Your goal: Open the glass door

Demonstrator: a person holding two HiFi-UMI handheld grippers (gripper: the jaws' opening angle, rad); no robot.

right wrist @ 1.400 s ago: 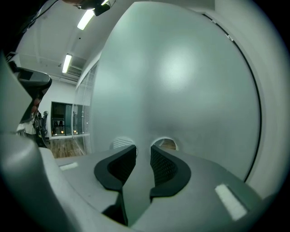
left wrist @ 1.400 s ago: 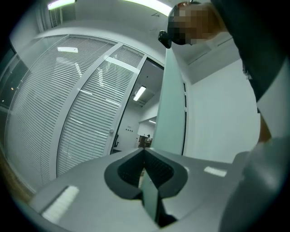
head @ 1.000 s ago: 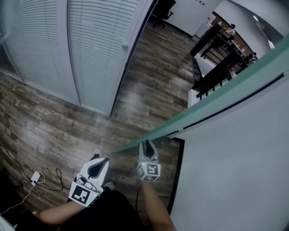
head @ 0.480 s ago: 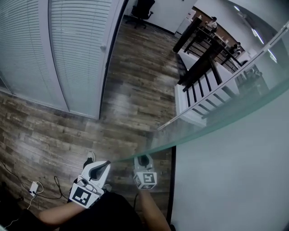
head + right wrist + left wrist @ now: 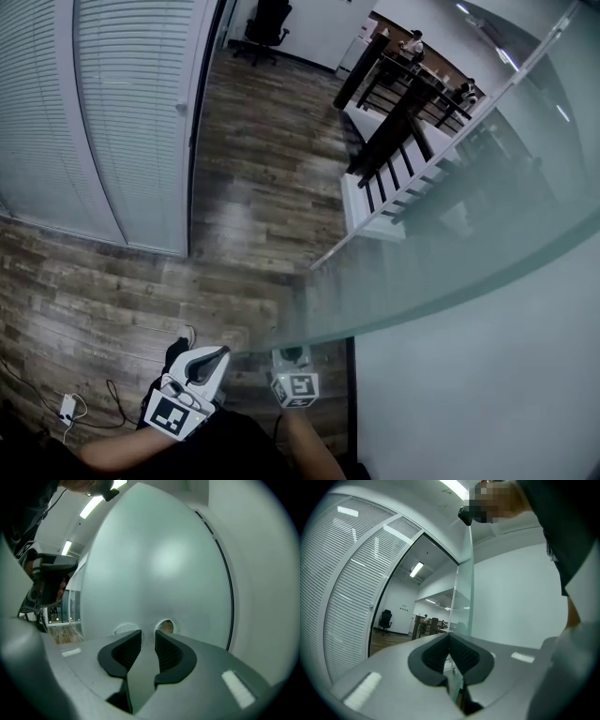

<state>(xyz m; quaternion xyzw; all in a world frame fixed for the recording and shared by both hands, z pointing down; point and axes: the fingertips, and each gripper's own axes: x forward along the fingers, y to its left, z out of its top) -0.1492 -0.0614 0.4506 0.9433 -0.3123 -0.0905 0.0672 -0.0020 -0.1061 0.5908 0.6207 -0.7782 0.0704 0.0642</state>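
Observation:
The frosted glass door (image 5: 450, 234) stands part-way swung, its top edge crossing the head view from lower left to upper right. My right gripper (image 5: 294, 356) is right up against the pane. In the right gripper view the frosted door (image 5: 159, 569) fills the picture, with two small round clear spots just past my right gripper (image 5: 147, 638). Its jaws have just been closing a little; a gap remains and I see nothing gripped in it. My left gripper (image 5: 214, 356) hangs shut and empty beside it, left of the door's edge (image 5: 465, 597), and shows again as the left gripper (image 5: 449, 638).
A white slatted blind wall (image 5: 122, 122) runs along the left. The wood floor (image 5: 262, 169) leads to a black railing (image 5: 389, 131) and an office chair (image 5: 262, 19). A charger with cable (image 5: 66, 405) lies at lower left. A white wall (image 5: 487, 403) closes off the right.
The door's top edge has swung further round, so more of the railing shows through the glass. Both grippers sit lower in the head view, and the blind wall has slid left.

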